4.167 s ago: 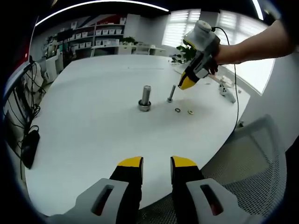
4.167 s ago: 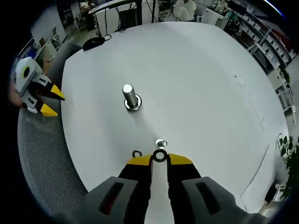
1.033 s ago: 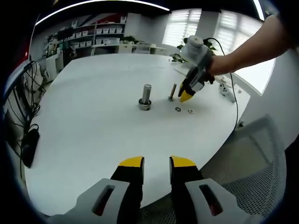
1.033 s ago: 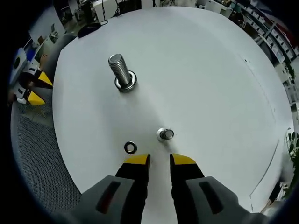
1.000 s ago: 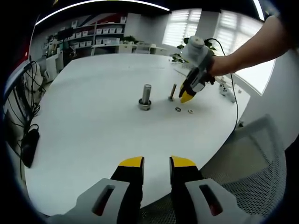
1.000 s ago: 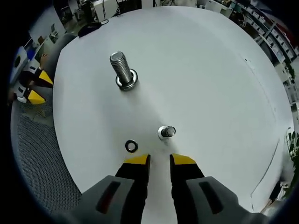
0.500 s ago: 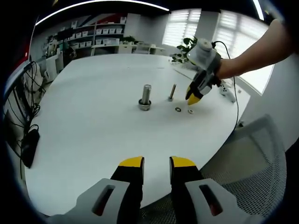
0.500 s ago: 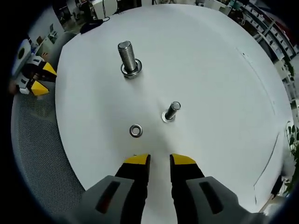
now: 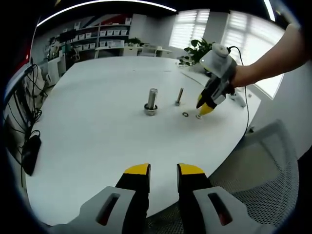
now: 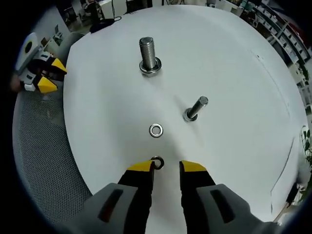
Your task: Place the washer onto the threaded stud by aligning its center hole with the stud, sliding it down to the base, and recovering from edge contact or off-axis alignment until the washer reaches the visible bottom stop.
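A thick threaded stud (image 10: pixel 149 55) stands upright on the white table (image 10: pixel 234 73) with a ring at its base. A thinner stud (image 10: pixel 196 108) stands to its right, also ringed at the foot. Two loose washers lie flat: one (image 10: pixel 156 130) in front of the studs, the other (image 10: pixel 157 162) right at the inner edge of my right gripper's (image 10: pixel 166 168) left tip. That gripper is open, with nothing between its fingers. In the left gripper view both studs (image 9: pixel 151 101) (image 9: pixel 179 96) sit far ahead, and my left gripper (image 9: pixel 163 170) hangs open near the table's edge.
A mesh chair (image 9: pixel 263 161) stands by the table's rim. The left gripper (image 10: pixel 41 73) shows at the table's far side in the right gripper view. A person's hand holds the right gripper (image 9: pixel 207 105) over the washers (image 9: pixel 185 114). Cables and a dark object (image 9: pixel 30 151) lie at the left.
The right gripper, shut on a washer four seconds ago, now stands open. It has drawn back from the thin stud to the nearer loose washer. The left gripper has stayed still.
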